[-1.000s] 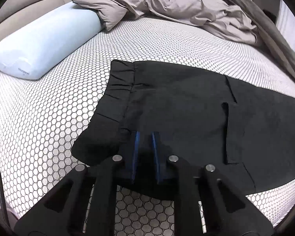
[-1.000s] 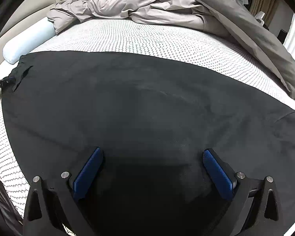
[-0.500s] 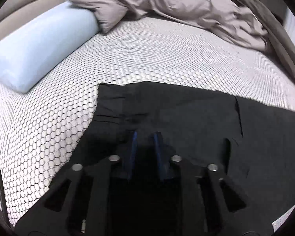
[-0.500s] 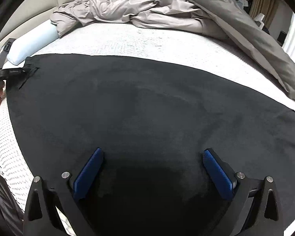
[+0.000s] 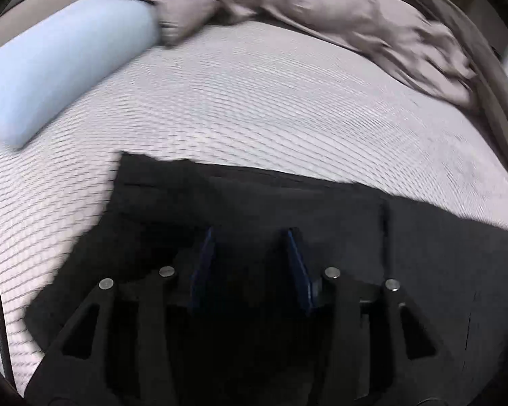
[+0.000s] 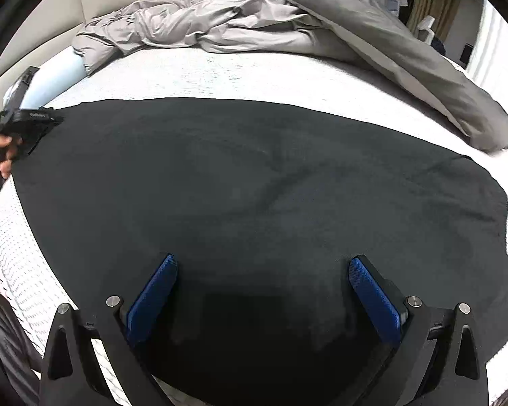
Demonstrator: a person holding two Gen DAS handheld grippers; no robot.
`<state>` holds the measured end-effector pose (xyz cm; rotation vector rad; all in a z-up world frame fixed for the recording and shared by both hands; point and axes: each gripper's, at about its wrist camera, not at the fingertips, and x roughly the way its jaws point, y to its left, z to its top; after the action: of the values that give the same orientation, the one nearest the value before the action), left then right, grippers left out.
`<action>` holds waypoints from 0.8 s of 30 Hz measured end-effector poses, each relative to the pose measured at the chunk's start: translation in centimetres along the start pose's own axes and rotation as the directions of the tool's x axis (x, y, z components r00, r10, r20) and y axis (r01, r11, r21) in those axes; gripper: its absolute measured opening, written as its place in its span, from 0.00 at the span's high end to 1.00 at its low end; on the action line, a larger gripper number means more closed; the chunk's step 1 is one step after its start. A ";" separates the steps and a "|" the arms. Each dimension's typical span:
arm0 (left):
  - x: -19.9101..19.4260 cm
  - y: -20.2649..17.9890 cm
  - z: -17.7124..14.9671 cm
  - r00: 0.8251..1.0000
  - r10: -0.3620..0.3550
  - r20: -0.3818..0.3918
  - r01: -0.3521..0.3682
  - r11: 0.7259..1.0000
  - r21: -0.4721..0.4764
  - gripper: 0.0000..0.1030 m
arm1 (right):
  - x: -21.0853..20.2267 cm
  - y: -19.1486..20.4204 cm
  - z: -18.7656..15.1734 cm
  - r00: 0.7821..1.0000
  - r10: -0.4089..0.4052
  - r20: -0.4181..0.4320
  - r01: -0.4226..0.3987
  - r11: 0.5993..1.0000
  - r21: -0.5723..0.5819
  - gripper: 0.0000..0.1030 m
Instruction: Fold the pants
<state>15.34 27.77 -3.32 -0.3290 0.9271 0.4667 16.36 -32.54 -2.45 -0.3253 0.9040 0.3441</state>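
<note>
Left wrist view: our left hand-held gripper (image 5: pixel 250 257) has just been opening, its blue pads now partly apart over the black fabric pants (image 5: pixel 321 223), which lie flat on the white honeycomb-patterned bed (image 5: pixel 254 108), near a pale blue bolster pillow (image 5: pixel 61 74).

Right wrist view: our right hand-held gripper (image 6: pixel 262 291) stands wide above the pants (image 6: pixel 254 176), gripping nothing; a crumpled grey duvet (image 6: pixel 288 23) lies beyond them.

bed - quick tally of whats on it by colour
black: 1, the pants
light blue: 1, the pillow
grey: 1, the rumpled duvet
total: 3, all lying on the white mattress
</note>
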 end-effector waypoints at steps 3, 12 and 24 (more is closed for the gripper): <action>-1.4 -0.2 -0.4 1.000 -0.024 0.018 0.025 1.000 -0.019 0.59 | -0.8 -2.2 -0.8 1.000 -0.027 0.006 0.027 0.998 0.052 0.00; -8.9 -14.2 -8.2 0.965 -0.249 0.087 0.218 0.940 0.264 0.17 | -2.7 -3.7 -2.0 0.999 -0.003 0.045 -0.002 0.996 0.095 0.00; -8.6 -28.6 -18.7 0.943 -0.315 -0.108 0.324 0.791 0.518 0.10 | -1.6 -2.0 -3.3 0.999 0.044 -0.004 -0.044 0.998 -0.037 0.00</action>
<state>12.98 -7.36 -4.67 0.0227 0.9542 -0.1186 14.00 -35.99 -2.81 -0.3403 0.9096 0.4012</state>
